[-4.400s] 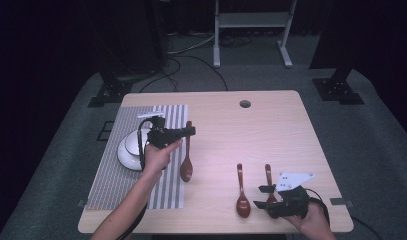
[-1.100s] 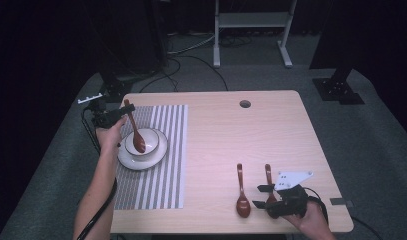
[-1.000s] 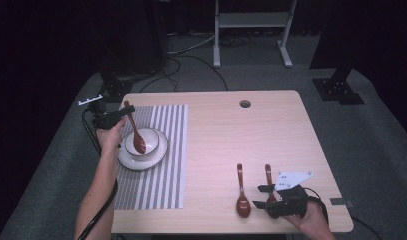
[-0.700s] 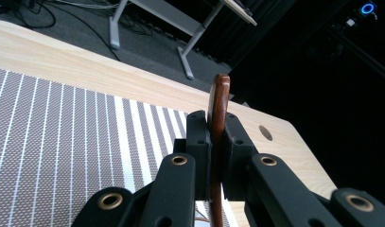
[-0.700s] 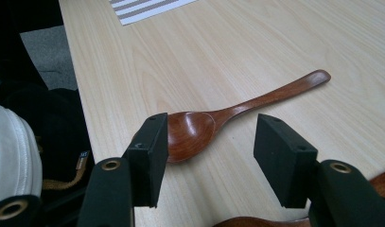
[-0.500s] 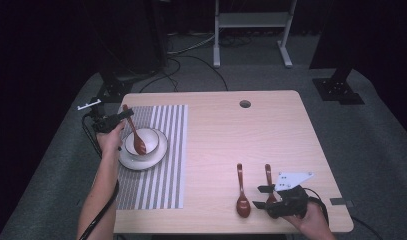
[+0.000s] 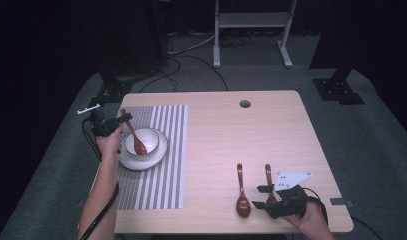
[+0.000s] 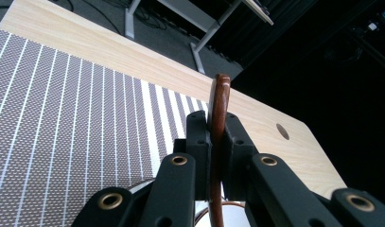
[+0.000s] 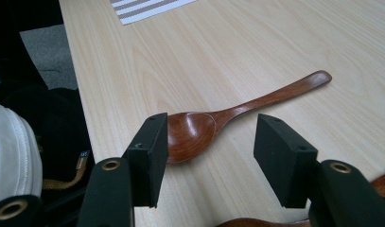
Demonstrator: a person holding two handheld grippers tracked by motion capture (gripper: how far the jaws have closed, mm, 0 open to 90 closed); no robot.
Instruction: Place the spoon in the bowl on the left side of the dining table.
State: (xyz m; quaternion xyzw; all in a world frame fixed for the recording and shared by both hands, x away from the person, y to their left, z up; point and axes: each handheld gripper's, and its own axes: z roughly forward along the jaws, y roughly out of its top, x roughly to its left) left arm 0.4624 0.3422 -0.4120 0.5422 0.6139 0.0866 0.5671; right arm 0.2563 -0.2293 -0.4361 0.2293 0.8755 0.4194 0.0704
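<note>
My left gripper (image 7: 109,126) is at the table's left edge, shut on the handle of a brown wooden spoon (image 7: 134,137). That spoon slants down so its scoop rests inside the white bowl (image 7: 152,138), which sits on a white plate (image 7: 141,161). In the left gripper view the jaws of the left gripper (image 8: 217,130) clamp the handle of the spoon (image 8: 221,94). Two more wooden spoons (image 7: 241,192) (image 7: 267,176) lie side by side near the front right. My right gripper (image 7: 261,197) is open there, and the scoop of one spoon (image 9: 195,130) lies just beyond its jaws (image 9: 209,142).
A grey-and-white striped placemat (image 7: 161,170) lies under the plate on the table's left side. A round cable hole (image 7: 245,104) is near the far edge. The second spoon's edge (image 9: 256,222) shows under my right gripper. Dark stands and cables are on the floor behind the table.
My left gripper carried its spoon from the placemat's right edge to the bowl. Over the last second it dipped slightly toward me. The right gripper stayed put.
</note>
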